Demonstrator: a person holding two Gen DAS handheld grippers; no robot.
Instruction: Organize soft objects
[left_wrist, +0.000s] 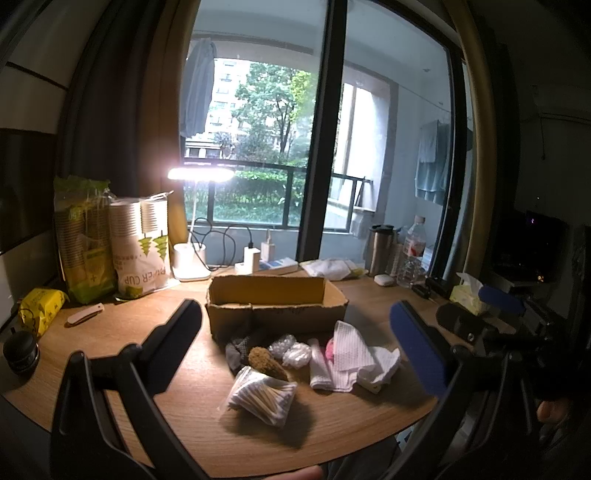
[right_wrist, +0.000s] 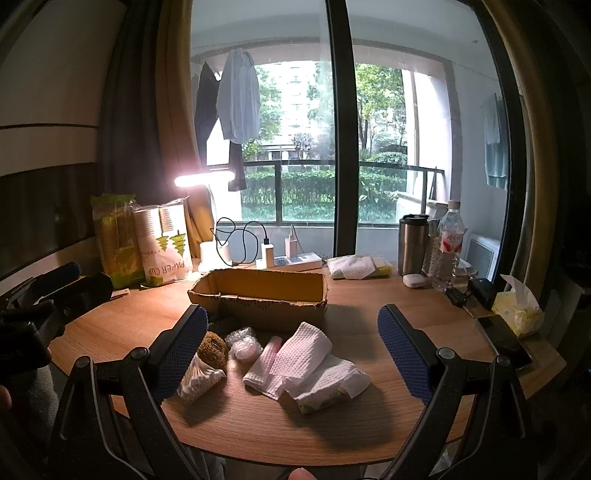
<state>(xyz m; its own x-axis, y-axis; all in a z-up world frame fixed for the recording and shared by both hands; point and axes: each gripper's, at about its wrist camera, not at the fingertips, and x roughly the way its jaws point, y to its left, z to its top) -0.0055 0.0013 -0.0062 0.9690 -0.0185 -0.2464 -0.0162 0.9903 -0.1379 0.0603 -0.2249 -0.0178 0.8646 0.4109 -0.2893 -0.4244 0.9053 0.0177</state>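
Note:
An open cardboard box stands mid-table. In front of it lies a heap of soft things: a bag of cotton swabs, a brown sponge, bubble wrap, a dark cloth, a pink roll and white textured cloths. My left gripper hovers open above the heap, holding nothing. My right gripper is open too, over the white cloths. Each gripper shows at the other view's edge.
A lit desk lamp, paper cup packs, a power strip with chargers, a steel tumbler, a water bottle, a tissue pack and a phone ring the round wooden table. A yellow packet lies left.

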